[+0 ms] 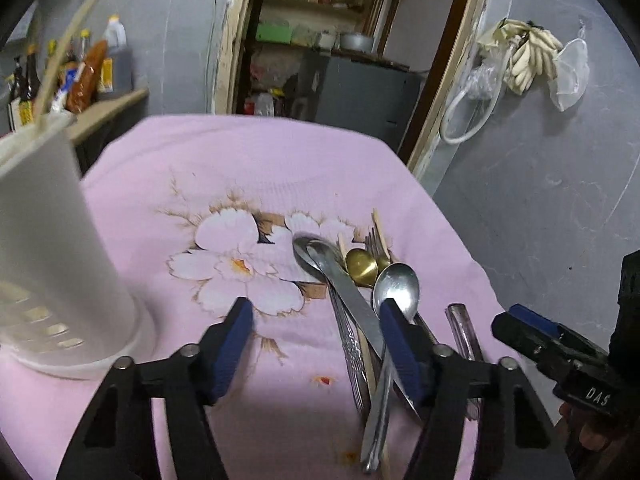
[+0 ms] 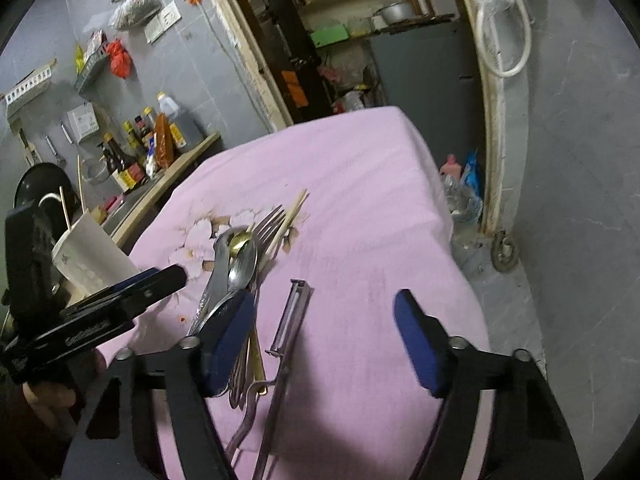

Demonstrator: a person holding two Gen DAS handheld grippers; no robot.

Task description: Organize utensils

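Note:
A heap of utensils lies on the pink flowered cloth point(image 1: 200, 168): a table knife point(image 1: 352, 300), a silver spoon point(image 1: 398, 286), a gold spoon point(image 1: 361, 266), a fork point(image 2: 270, 220), chopsticks point(image 2: 290, 216). A metal peeler point(image 2: 294, 316) lies apart, just right of the heap. My left gripper point(image 1: 315, 306) is open above the cloth, its right finger over the spoon's bowl, gripping nothing. My right gripper point(image 2: 324, 300) is open over the peeler, which lies on the cloth between the fingers, untouched. A white utensil holder point(image 1: 52, 260) with chopsticks in it stands at the left.
A wooden shelf with sauce bottles point(image 2: 136, 152) runs behind the table's left side. Beyond the far edge is a doorway with a grey cabinet point(image 1: 360, 88). The cloth drops off at the right edge toward the grey floor point(image 2: 580, 240). A hand point(image 2: 44, 396) holds the left gripper.

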